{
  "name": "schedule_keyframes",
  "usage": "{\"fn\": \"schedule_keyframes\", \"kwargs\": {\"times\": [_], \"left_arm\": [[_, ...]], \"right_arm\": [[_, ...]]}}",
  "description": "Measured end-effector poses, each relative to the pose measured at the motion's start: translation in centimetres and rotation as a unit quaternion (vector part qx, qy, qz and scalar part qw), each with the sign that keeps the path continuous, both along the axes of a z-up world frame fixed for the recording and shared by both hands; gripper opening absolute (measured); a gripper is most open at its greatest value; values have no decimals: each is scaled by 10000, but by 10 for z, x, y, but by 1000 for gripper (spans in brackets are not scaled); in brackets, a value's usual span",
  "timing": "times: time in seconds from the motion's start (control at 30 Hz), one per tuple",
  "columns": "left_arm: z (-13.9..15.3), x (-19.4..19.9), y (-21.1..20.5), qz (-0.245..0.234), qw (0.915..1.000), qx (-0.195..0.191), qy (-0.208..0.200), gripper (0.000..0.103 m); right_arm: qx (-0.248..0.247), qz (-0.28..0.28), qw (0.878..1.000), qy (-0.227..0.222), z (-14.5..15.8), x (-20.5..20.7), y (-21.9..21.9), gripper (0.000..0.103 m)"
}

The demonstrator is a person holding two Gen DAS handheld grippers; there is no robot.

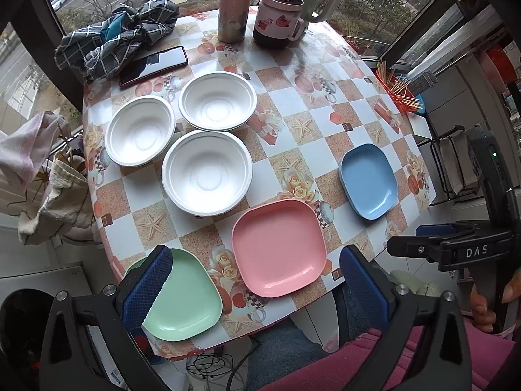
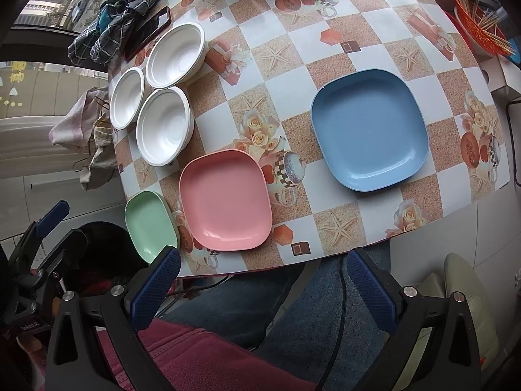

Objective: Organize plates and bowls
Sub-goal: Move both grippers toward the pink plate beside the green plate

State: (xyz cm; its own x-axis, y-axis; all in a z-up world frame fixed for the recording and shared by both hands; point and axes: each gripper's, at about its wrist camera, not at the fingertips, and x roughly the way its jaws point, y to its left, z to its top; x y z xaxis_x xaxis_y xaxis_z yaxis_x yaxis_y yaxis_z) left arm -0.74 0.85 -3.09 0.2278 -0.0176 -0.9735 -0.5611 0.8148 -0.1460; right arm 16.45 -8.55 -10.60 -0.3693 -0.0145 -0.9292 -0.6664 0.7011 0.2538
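Note:
Three white bowls stand close together on the table's left: one far (image 1: 217, 101) (image 2: 176, 56), one left (image 1: 140, 130) (image 2: 127, 102), one near (image 1: 207, 172) (image 2: 164, 125). A green plate (image 1: 185, 299) (image 2: 149, 224), a pink plate (image 1: 278, 247) (image 2: 225, 200) and a blue plate (image 1: 369, 181) (image 2: 369, 130) lie along the near edge. My left gripper (image 1: 255, 285) is open and empty above the near edge, its left finger over the green plate. My right gripper (image 2: 260, 291) is open and empty, held off the table's near edge over the person's lap.
A checked cloth (image 1: 114, 37), a phone (image 1: 153, 65), a metal flask (image 1: 232, 9) and a lidded mug (image 1: 278, 21) stand at the far side. A red basket of sticks (image 1: 400, 93) sits off the right edge. The table (image 1: 293, 104) has a patterned cover.

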Motion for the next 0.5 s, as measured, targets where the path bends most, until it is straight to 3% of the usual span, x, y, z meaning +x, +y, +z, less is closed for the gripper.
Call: {"fn": "schedule_keyframes", "kwargs": {"times": [0.27, 0.5], "left_arm": [[-40, -5, -3, 22, 9993, -123, 366, 103], [-78, 2, -8, 101, 9972, -25, 746, 103]], "right_arm": [[-82, 52, 9994, 330, -38, -4, -6, 103], [-458, 415, 9975, 341, -99, -20, 3, 103]]}}
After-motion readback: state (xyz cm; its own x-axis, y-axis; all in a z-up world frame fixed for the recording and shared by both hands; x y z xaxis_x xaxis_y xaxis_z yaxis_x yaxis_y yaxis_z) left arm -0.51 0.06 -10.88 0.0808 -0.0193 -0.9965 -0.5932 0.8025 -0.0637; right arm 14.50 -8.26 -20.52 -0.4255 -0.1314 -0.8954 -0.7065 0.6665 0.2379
